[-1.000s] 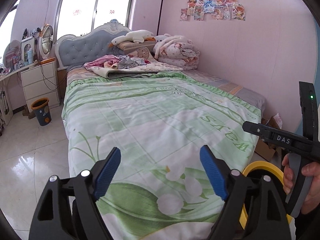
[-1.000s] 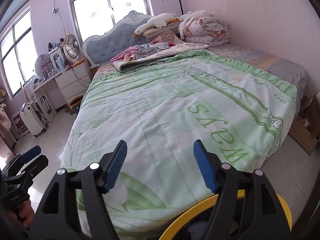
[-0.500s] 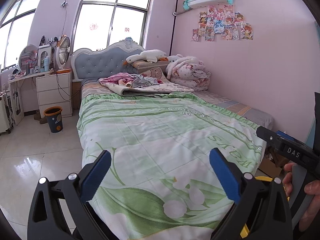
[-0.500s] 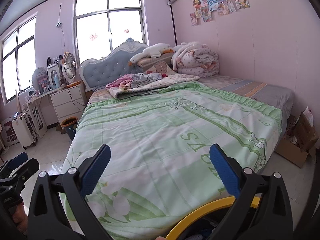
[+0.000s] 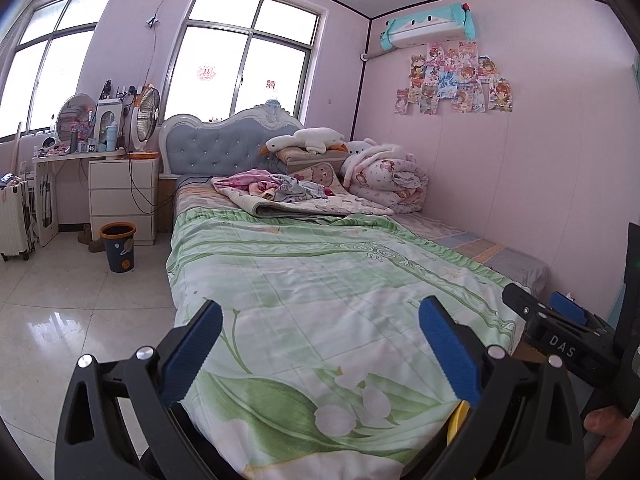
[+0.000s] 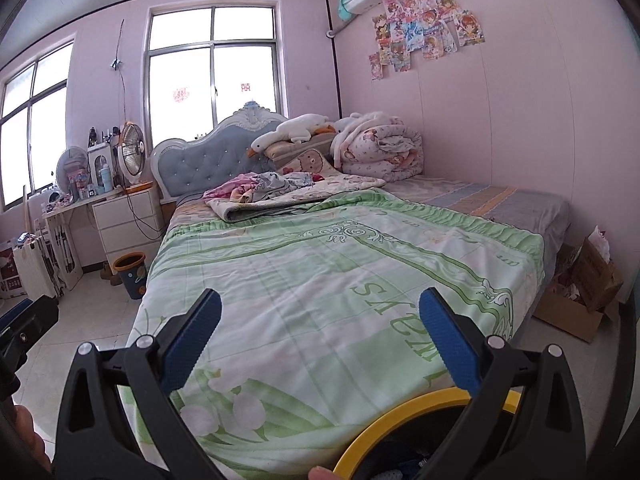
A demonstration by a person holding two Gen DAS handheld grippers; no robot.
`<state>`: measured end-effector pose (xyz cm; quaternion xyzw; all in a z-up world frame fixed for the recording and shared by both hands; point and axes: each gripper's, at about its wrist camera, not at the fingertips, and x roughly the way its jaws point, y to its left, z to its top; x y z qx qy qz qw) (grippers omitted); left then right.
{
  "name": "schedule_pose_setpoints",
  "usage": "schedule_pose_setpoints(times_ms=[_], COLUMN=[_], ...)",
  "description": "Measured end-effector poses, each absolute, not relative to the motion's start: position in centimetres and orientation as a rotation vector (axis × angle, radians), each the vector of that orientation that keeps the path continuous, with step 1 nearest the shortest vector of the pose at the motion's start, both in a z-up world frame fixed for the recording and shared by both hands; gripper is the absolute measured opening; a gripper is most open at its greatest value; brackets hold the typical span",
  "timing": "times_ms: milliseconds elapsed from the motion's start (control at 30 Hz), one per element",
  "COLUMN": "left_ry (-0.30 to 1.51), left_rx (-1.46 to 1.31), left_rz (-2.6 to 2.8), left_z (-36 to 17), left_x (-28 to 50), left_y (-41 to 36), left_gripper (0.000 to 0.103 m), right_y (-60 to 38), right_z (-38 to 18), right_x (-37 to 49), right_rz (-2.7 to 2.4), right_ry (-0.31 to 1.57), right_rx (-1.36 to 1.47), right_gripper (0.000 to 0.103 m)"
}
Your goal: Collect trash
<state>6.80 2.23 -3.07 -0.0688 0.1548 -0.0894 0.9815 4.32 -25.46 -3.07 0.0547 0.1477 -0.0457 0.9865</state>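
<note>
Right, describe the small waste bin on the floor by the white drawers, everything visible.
The waste bin is a small round bucket with a dark blue body, an orange rim and a light cartoon print with an orange dot on its side. It looks like plastic. It stands upright on the shiny tiled floor, in front of the white drawer unit and left of the bed, apart from both. Its dark inside hides any contents.

A green floral quilt covers the bed, clothes piled near its headboard.
</note>
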Motion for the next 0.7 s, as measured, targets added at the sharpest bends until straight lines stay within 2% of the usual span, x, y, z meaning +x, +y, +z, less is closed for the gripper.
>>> schedule_pose_setpoints(times_ms=[700], left_ry=[0.315], left_rx=[-0.134], left_rz=[-0.187], left_z=[-3.0], left_x=[6.5], left_y=[2.0], left_gripper=[0.095], right_y=[-26.2], right_z=[-4.5], right_x=[4.6], right_rz=[-0.120], right_ry=[0.347], right_rx=[0.130], right_gripper=[0.095])
